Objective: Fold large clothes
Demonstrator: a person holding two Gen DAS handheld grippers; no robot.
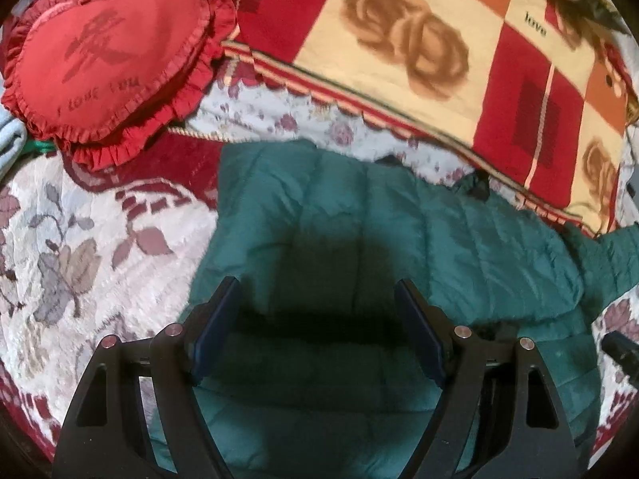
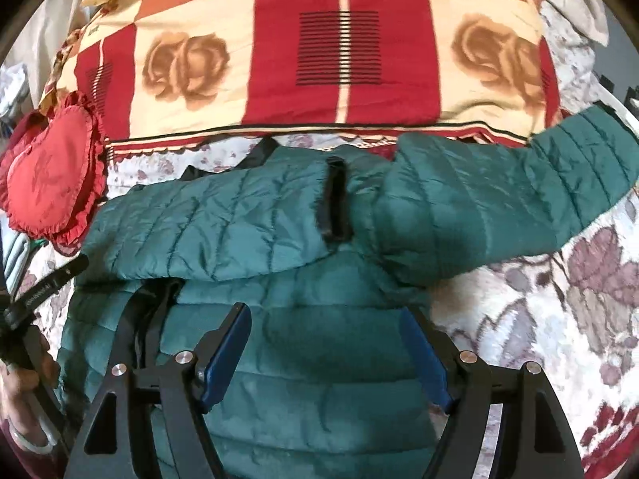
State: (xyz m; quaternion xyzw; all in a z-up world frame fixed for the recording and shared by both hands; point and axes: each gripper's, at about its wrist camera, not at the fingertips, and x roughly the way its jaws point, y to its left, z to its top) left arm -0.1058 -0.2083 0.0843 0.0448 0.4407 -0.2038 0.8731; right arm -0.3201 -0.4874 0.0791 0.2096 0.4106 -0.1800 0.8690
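Observation:
A dark green quilted puffer jacket (image 1: 359, 219) lies on the bed. In the right wrist view the jacket (image 2: 279, 359) has one sleeve (image 2: 207, 223) folded across its upper body and the other sleeve (image 2: 539, 191) stretched out to the right. My left gripper (image 1: 317, 291) is open and empty just above the jacket's body. My right gripper (image 2: 325, 317) is open and empty above the jacket's lower body. The left gripper also shows at the left edge of the right wrist view (image 2: 44, 283), held in a hand.
The bed has a white and maroon floral cover (image 1: 80, 239). A red heart-shaped ruffled pillow (image 1: 108, 60) lies at the far left. A folded red, cream and orange checked blanket (image 2: 319, 52) with rose prints lies behind the jacket.

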